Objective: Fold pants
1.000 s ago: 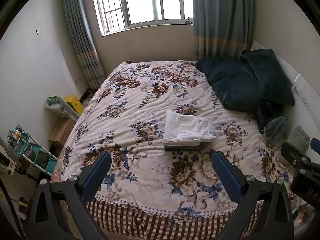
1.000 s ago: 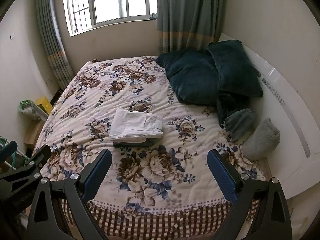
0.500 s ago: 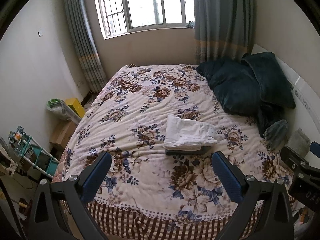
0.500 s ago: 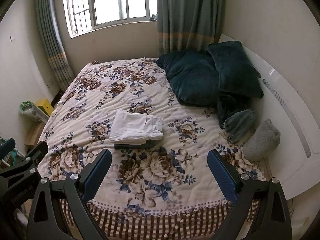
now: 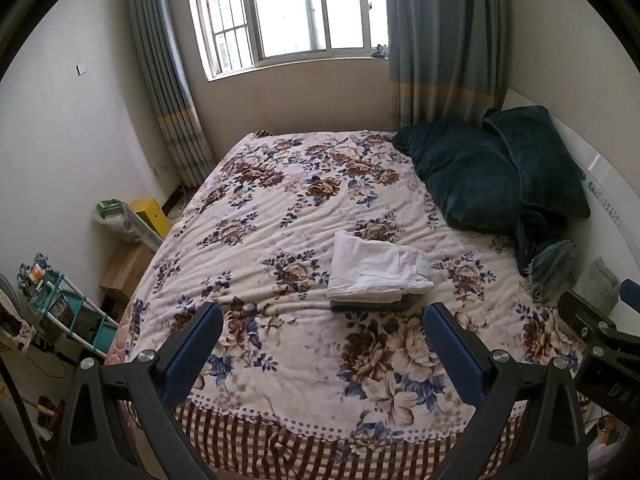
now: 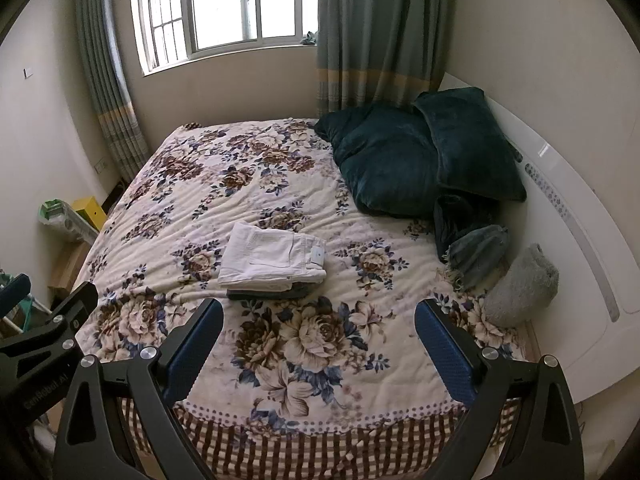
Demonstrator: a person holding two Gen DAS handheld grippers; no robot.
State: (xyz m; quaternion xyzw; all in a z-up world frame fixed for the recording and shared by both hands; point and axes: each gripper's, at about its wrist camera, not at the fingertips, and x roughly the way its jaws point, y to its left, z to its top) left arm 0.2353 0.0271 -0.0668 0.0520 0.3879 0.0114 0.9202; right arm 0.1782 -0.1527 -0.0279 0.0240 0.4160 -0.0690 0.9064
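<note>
White folded pants point(image 5: 376, 270) lie on a darker folded garment point(image 5: 372, 305) in the middle of the floral bed point(image 5: 280, 208). They also show in the right wrist view point(image 6: 272, 256), with the dark garment point(image 6: 268, 293) under them. My left gripper point(image 5: 322, 350) is open and empty, held back above the bed's foot edge. My right gripper point(image 6: 318, 346) is open and empty too, likewise short of the pants. Each gripper shows at the edge of the other's view.
Dark teal pillows point(image 6: 420, 152) and a crumpled blanket point(image 6: 476, 248) lie at the headboard side, with a grey rolled towel point(image 6: 520, 284). A teal shelf rack point(image 5: 60, 312), a cardboard box point(image 5: 128, 264) and a yellow box point(image 5: 150, 212) stand on the floor left of the bed.
Both grippers have pulled back and up from the bed, so the pants look smaller and more of the room shows. The pants have not moved.
</note>
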